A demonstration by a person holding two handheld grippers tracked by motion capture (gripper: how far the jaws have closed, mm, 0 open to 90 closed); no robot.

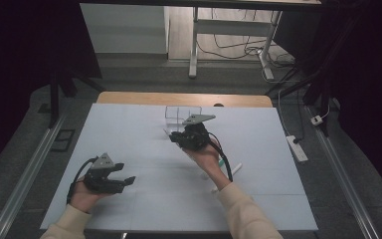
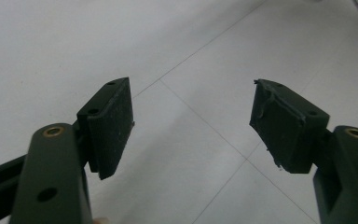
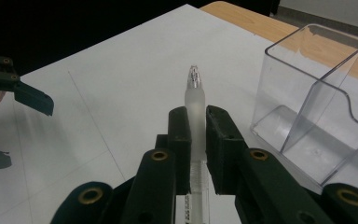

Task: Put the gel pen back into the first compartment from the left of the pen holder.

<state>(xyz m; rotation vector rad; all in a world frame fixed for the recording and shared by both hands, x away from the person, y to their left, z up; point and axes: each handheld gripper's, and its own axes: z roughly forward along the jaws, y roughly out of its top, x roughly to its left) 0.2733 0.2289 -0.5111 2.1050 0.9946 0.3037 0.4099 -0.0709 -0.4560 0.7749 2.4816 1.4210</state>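
A: Pen sits clamped between the fingers of our right gripper, its frosted barrel pinched from both sides and its tip poking out past the fingertips, off the table

B: Agreed, we have those fingers closed tight on it. Just to the right of the fingers in the right gripper view we see the clear box, open on top with a divider inside; the pen's tip stays outside its near wall

A: From the high view we hold the right gripper just short of that clear box, which stands beyond the fingers

B: And our left gripper? We see its fingers spread wide, nothing between them but bare white table

A: Same from above: the left gripper rests low near the table's near edge, well apart from the right fingers and the pen

B: Another white pen lies on the table beside our right forearm, behind those fingers
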